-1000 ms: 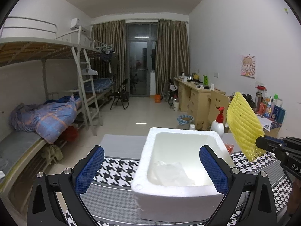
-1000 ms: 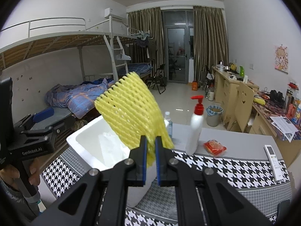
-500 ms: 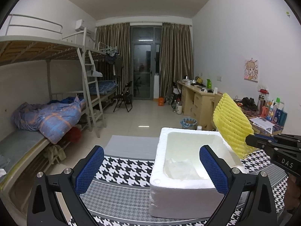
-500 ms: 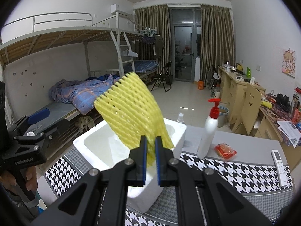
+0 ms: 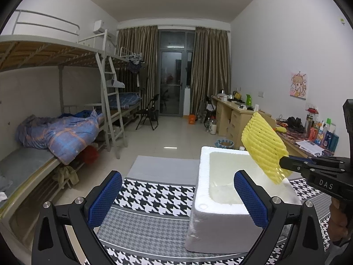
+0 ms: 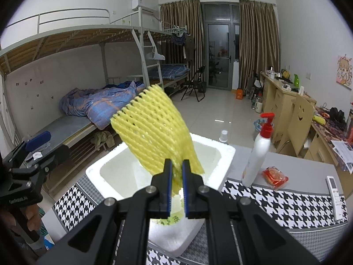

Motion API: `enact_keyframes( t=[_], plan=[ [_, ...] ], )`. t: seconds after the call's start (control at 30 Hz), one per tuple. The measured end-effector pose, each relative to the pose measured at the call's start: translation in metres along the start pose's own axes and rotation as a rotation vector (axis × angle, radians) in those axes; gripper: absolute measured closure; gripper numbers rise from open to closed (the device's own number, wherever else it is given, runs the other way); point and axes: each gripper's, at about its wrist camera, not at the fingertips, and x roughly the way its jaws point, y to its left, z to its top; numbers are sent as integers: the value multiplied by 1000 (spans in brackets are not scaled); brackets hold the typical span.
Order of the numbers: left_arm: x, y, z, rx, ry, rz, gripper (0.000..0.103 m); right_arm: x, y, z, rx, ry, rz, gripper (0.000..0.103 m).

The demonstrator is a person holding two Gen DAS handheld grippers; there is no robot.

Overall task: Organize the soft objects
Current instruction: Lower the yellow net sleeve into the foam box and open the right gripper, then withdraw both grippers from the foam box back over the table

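Observation:
My right gripper (image 6: 176,176) is shut on a yellow foam net sleeve (image 6: 154,130) and holds it upright over the near rim of a white styrofoam box (image 6: 222,154). In the left wrist view the sleeve (image 5: 262,145) hangs over the right side of the box (image 5: 205,198), with the right gripper (image 5: 284,164) coming in from the right. My left gripper (image 5: 176,196) is open and empty, to the left of the box, its right finger in front of the box. Something pale lies inside the box.
The box stands on a houndstooth-patterned table cloth (image 6: 286,201). A white pump bottle (image 6: 258,152), a red packet (image 6: 274,174) and a white remote (image 6: 335,191) lie to the right. A bunk bed (image 5: 55,132) stands left, desks (image 5: 236,114) right.
The right gripper has carried the yellow sleeve leftward and lower, over the box. The left gripper has moved left and back, so the box now sits further right in its view.

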Motion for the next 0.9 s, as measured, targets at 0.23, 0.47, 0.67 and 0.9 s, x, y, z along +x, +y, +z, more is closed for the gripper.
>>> enact_keyframes(
  t=[0.23, 0.47, 0.67, 0.9],
  plan=[
    [2, 5, -2, -11, 5, -1, 1, 18, -1, 2, 26, 44, 18, 77],
    [5, 13, -3, -34, 15, 6, 1, 23, -3, -4, 45, 58, 28, 47],
    [7, 12, -3, -29, 16, -7, 1, 17, -4, -5, 55, 51, 31, 44],
    [3, 5, -1, -19, 4, -19, 1, -1, -10, -2, 65, 12, 9, 34]
  ],
)
